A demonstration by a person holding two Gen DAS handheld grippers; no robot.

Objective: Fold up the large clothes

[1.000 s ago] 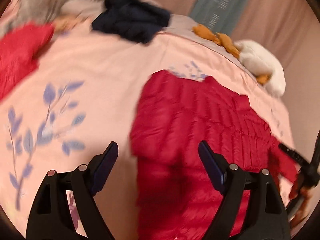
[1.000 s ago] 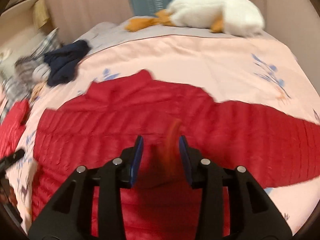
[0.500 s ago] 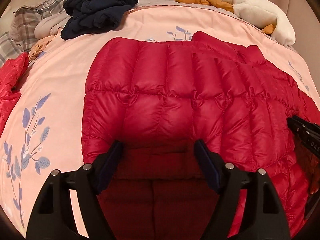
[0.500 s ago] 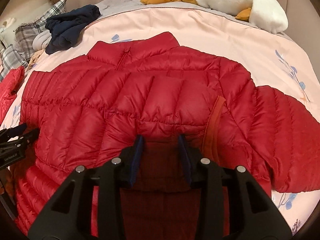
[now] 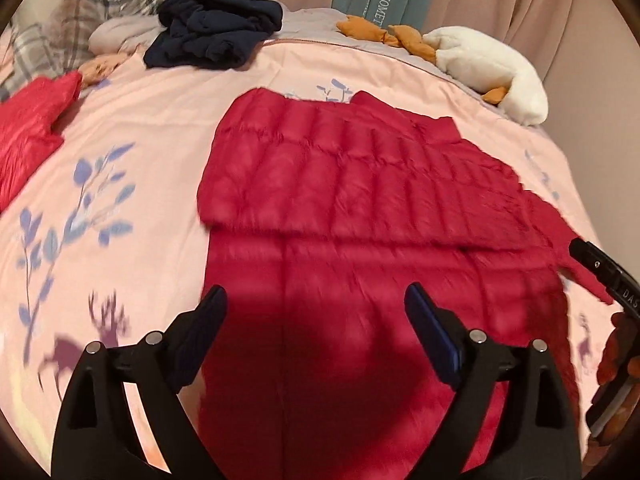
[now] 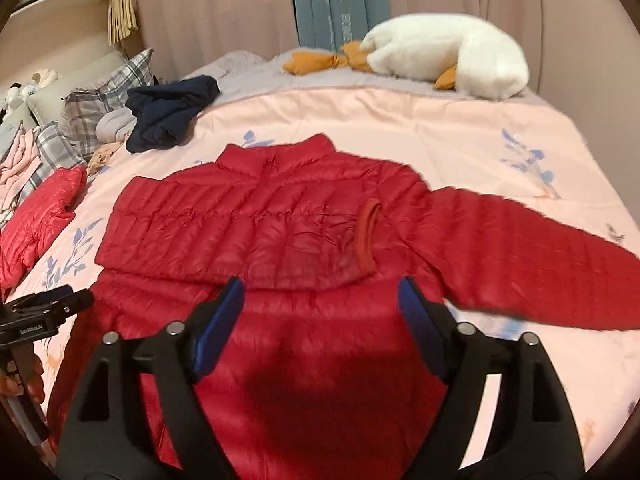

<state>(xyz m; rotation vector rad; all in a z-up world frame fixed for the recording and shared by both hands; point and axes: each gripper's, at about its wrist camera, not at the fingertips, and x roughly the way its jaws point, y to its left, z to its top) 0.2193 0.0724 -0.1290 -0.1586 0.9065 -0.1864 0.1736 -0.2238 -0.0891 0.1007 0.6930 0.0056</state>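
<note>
red down jacket [image 6: 256, 216]: one sleeve lay folded across | other sleeve outstretched, unfolded | left gripper [image 5: 316, 320], right gripper [image 6: 320, 312]: jaws opening, grasping nothing

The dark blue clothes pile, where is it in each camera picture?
Left wrist view: navy pile near the top, left of middle.
Right wrist view: navy pile upper left, beside the plaid pillows.
Shared landmark: the white plush goose at the bed's far edge.
</note>
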